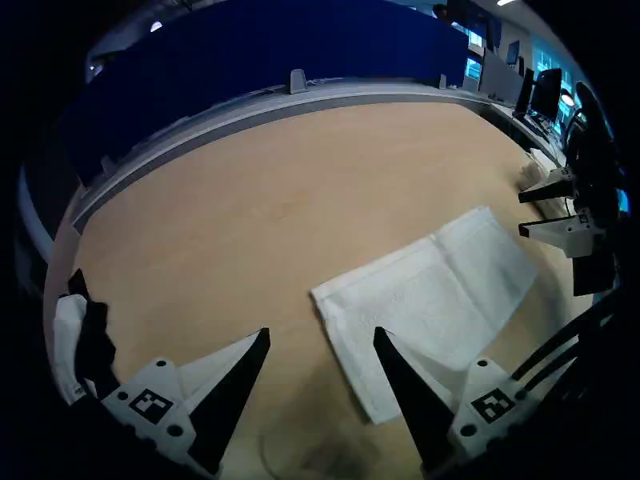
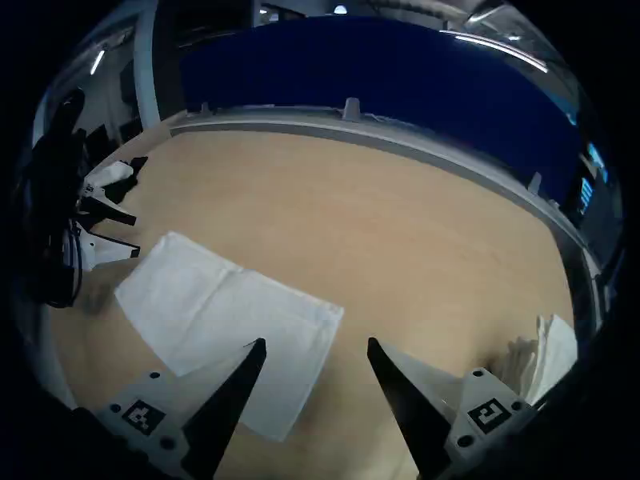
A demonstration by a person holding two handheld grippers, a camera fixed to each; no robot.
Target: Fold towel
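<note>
- Gaping wide at the bottom of the left gripper view, the left gripper (image 1: pixel 320 336) is holding nothing. Its right-hand finger is overlapping the near edge of the white towel (image 1: pixel 432 296); whether it is touching the cloth cannot be told.
- Sitting at the bottom of the right gripper view, the right gripper (image 2: pixel 314 346) is also standing open and empty, its left-hand finger crossing the towel's near edge.
- The towel is lying flat on the wooden table (image 1: pixel 264 208), centre right in the left gripper view and lower left in the right gripper view. A crease is running across it.
- Judging from this, neither gripper is pinching the towel yet, so the fold is waiting on a grip at each end.
- Trouble is likely if one finger is sliding over the cloth rather than under it: the towel would be bunching or dragging across the smooth wood. Uneven grips at the two ends would be skewing the fold.
- Farther off, a white cloth pile (image 2: pixel 552 352) is resting at the lower right of the right gripper view, and a white bundle (image 1: pixel 68 336) is sitting at the lower left of the left gripper view.
- A blue partition (image 1: pixel 264 48) is running along the table's far edge, with monitors (image 1: pixel 548 88) glowing at the upper right.
</note>
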